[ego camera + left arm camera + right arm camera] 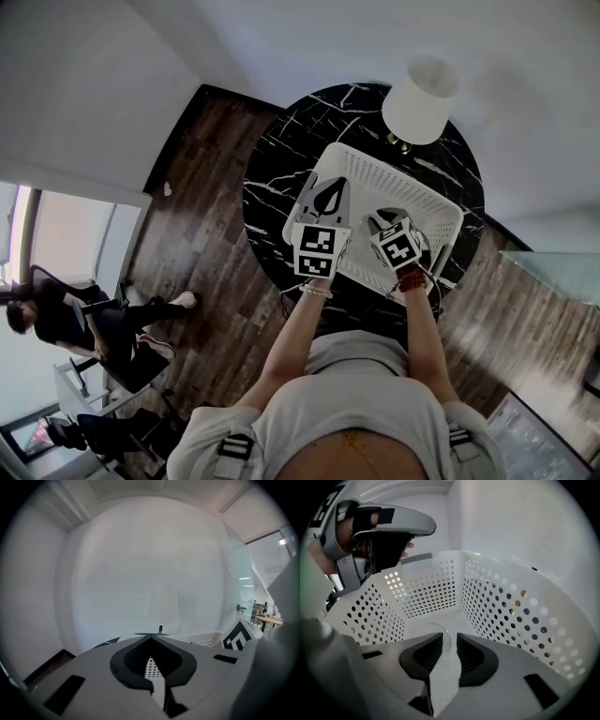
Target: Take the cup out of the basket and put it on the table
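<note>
A white perforated basket (380,169) stands on the round black marble table (277,178). A clear cup (425,632) stands upright on the basket's floor; the head view does not show it. My right gripper (449,640) reaches down into the basket (497,606), its jaws nearly together with the cup's wall at the rim between them. In the head view that gripper (384,223) is over the basket's near right part. My left gripper (328,187) hovers over the basket's near left part, shut and empty (150,639).
A white-shaded lamp (420,98) stands on the table behind the basket, and it shows in the left gripper view as the lamp (161,604). Dark wooden floor surrounds the table. A seated person (56,319) is at the far left. A glass surface (553,272) lies at the right.
</note>
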